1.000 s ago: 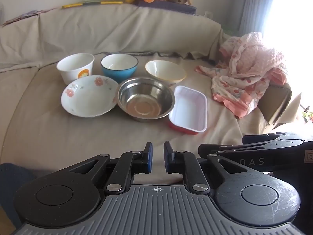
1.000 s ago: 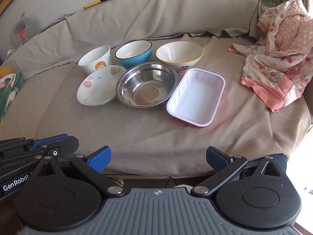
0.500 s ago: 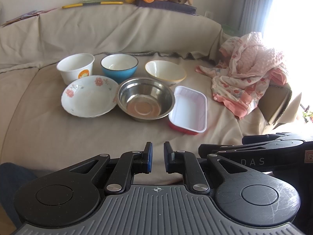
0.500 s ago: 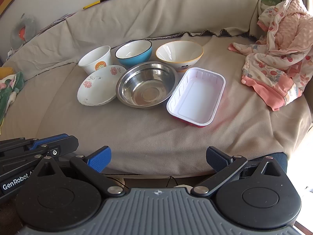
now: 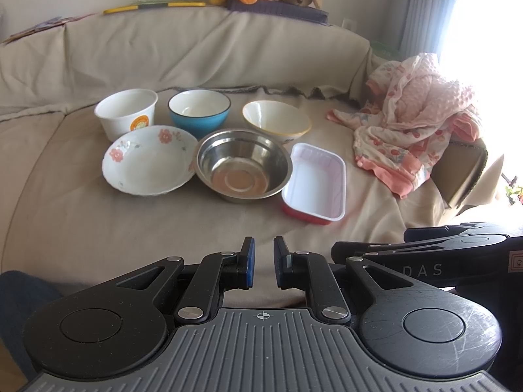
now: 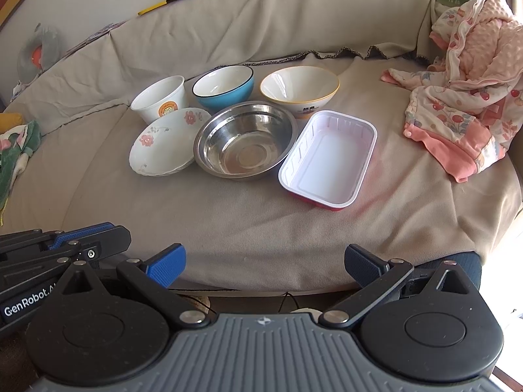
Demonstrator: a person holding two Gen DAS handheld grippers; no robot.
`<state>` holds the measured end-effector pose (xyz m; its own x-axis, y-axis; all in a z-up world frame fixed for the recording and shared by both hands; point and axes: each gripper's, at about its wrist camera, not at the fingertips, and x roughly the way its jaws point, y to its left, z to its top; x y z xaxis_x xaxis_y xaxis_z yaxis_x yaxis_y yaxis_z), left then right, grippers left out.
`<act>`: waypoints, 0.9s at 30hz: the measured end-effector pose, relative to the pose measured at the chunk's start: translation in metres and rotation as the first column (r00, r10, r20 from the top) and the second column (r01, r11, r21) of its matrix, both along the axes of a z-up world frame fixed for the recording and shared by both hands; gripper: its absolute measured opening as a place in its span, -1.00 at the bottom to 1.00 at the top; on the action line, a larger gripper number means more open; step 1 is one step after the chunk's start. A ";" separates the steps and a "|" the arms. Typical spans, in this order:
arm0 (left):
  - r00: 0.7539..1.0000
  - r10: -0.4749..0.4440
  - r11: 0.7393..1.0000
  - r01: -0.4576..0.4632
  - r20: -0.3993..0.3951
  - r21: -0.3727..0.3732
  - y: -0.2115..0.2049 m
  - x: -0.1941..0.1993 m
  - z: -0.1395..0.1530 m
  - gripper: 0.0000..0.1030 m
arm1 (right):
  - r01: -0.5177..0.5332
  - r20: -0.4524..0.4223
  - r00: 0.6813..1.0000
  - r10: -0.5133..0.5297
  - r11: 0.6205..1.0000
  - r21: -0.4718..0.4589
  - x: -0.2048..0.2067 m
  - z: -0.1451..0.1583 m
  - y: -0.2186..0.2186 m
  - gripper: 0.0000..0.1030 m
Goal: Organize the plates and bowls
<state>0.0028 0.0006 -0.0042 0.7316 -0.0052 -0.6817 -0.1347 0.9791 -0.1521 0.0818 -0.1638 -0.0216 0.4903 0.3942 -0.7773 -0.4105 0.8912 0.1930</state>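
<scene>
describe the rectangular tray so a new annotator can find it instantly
On the beige covered couch seat, six dishes sit in two rows. The rectangular plastic tray with white inside and red outside ends the near row, beside the round stainless steel bowl, on the side toward the pink blanket. It is the only dish with corners; the rest are round.

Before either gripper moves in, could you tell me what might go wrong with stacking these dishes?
The dishes rest on a soft cloth-covered sofa seat, so a stack could tilt. The round stainless steel bowl sits tight against the white flower-patterned plate and the rectangular white plastic tray; lifting it may nudge both. The left gripper is nearly closed and must open wider first, unlike the wide-open right gripper.
</scene>
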 end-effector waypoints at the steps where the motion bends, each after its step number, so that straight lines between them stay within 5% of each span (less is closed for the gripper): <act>1: 1.000 0.000 1.000 0.000 0.000 0.001 0.000 0.000 0.000 -0.71 | 0.000 -0.002 1.000 0.000 1.000 0.001 0.000 0.000 0.000 1.00; 27: 1.000 0.000 1.000 0.000 -0.007 0.000 0.001 0.000 -0.002 -0.71 | 0.000 -0.007 1.000 0.000 1.000 0.005 -0.001 0.000 0.000 1.00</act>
